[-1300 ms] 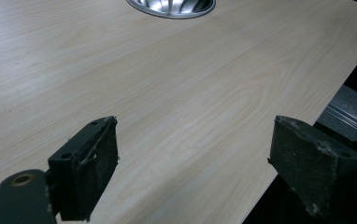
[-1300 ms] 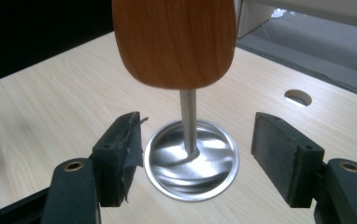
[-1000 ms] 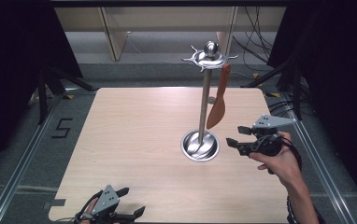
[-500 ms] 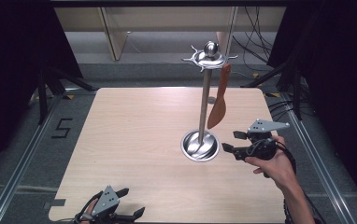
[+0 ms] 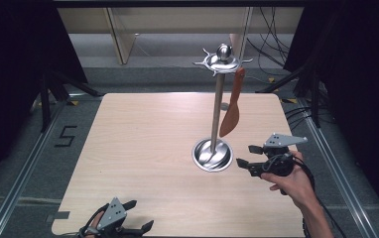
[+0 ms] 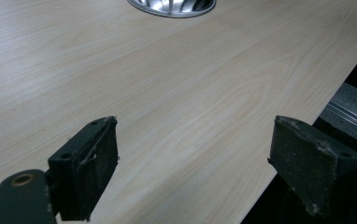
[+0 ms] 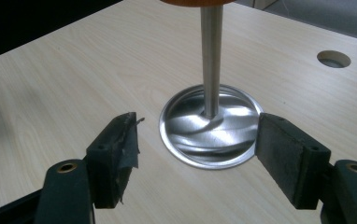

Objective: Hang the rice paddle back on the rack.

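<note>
Hanging from a hook of the metal stand (image 5: pixel 218 104), the orange spatula (image 5: pixel 231 106) sits right of centre in the upper half of the high view, blade down and handle up, so its long axis runs near vertical, close beside the stand's pole. The stand's round base (image 5: pixel 212 154) rests on the wooden table (image 5: pixel 143 148) just right of the frame's middle.

The right gripper (image 5: pixel 247 156) is held in the lower right of the high view, just beside the base and below the spatula's blade in the frame. Its jaws are spread wide with nothing between them, and they have just been opening further. In the right gripper view the base (image 7: pixel 211 128) lies straight ahead between the two jaws, the pole rises at top centre, and an orange edge (image 7: pixel 195 2) at the top border is probably the blade tip, though too little of it appears to be sure.

The left gripper (image 5: pixel 133 229) rests at the bottom left edge of the high view, well apart from the stand, jaws spread and empty; its own view looks across bare table toward the base (image 6: pixel 172 5) at the top edge.

Judgement: the right gripper is much the nearer, and the spatula lies above and ahead of it, so any reach would go upward along the pole.
</note>
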Demonstrator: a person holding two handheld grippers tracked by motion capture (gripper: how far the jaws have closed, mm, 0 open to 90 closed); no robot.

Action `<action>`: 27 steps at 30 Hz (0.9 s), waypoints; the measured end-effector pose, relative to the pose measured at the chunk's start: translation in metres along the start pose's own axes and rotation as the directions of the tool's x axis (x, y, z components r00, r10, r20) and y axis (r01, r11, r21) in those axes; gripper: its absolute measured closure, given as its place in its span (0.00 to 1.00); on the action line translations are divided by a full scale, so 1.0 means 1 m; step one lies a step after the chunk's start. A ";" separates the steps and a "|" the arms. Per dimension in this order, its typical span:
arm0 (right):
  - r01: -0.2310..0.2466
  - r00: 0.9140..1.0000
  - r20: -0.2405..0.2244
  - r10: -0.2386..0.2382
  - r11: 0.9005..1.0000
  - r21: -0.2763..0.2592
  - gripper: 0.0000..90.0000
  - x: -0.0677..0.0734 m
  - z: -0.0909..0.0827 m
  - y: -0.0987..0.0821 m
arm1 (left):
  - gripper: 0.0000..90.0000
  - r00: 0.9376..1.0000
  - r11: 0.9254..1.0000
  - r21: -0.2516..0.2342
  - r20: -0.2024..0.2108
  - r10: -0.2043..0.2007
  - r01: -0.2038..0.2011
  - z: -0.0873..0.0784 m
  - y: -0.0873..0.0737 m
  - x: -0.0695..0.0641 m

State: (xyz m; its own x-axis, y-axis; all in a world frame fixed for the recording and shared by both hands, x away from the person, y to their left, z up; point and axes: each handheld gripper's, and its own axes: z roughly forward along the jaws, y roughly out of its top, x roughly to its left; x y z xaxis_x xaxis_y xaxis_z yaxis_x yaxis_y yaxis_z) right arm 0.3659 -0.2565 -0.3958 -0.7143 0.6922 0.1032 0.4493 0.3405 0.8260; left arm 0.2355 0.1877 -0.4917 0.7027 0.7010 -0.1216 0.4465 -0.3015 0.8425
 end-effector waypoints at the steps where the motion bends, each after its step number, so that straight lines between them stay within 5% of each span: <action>1: -0.010 1.000 0.001 0.010 1.000 -0.010 0.35 0.000 0.000 -0.001 | 0.16 1.000 1.000 -0.002 -0.003 -0.008 0.008 0.000 0.000 0.000; 7: -0.038 0.998 -0.047 0.038 0.999 -0.001 0.34 -0.001 0.002 -0.007 | 0.16 1.000 1.000 -0.004 -0.002 -0.016 0.016 0.001 0.000 -0.001; 11: -0.048 0.998 -0.036 0.047 0.999 -0.005 0.34 0.001 0.004 -0.008 | 0.16 1.000 1.000 -0.002 -0.003 -0.014 0.014 0.000 0.000 0.000; 13: -0.014 1.000 -0.028 0.014 1.000 -0.006 0.34 -0.001 0.003 -0.009 | 0.16 1.000 1.000 -0.001 -0.001 -0.012 0.012 0.000 0.000 -0.001; 14: -0.056 0.997 -0.052 0.056 0.998 0.003 0.34 0.002 0.004 -0.010 | 0.16 1.000 1.000 -0.001 -0.001 -0.013 0.013 0.000 0.000 -0.001; 18: -0.056 0.998 -0.039 0.057 0.998 0.015 0.33 0.003 0.007 -0.016 | 0.17 1.000 1.000 0.002 -0.007 -0.009 0.009 0.000 0.000 -0.001; 19: -0.026 0.998 -0.048 0.028 0.999 0.029 0.33 0.000 0.007 -0.017 | 0.16 1.000 1.000 0.000 -0.004 -0.013 0.013 0.000 0.000 -0.001; 20: -0.068 0.997 -0.039 0.068 0.998 0.003 0.33 0.004 0.010 -0.020 | 0.16 1.000 1.000 0.000 -0.004 -0.013 0.013 0.000 0.000 -0.001; 21: -0.030 0.998 -0.054 0.033 0.998 0.048 0.33 0.000 0.008 -0.021 | 0.16 1.000 1.000 0.000 -0.005 -0.012 0.012 0.000 0.000 -0.001; 27: -0.050 0.998 -0.045 0.053 0.997 0.064 0.33 0.003 0.008 -0.028 | 0.16 1.000 1.000 -0.006 -0.001 0.006 -0.006 0.001 0.000 -0.001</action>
State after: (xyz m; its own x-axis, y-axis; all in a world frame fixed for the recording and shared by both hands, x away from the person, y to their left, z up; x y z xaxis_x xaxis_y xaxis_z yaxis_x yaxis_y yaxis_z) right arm 0.3556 -0.2584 -0.4234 -0.7128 0.6801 0.1713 0.5176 0.3454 0.7828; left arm 0.2351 0.1867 -0.4920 0.7046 0.6999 -0.1164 0.4393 -0.3014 0.8463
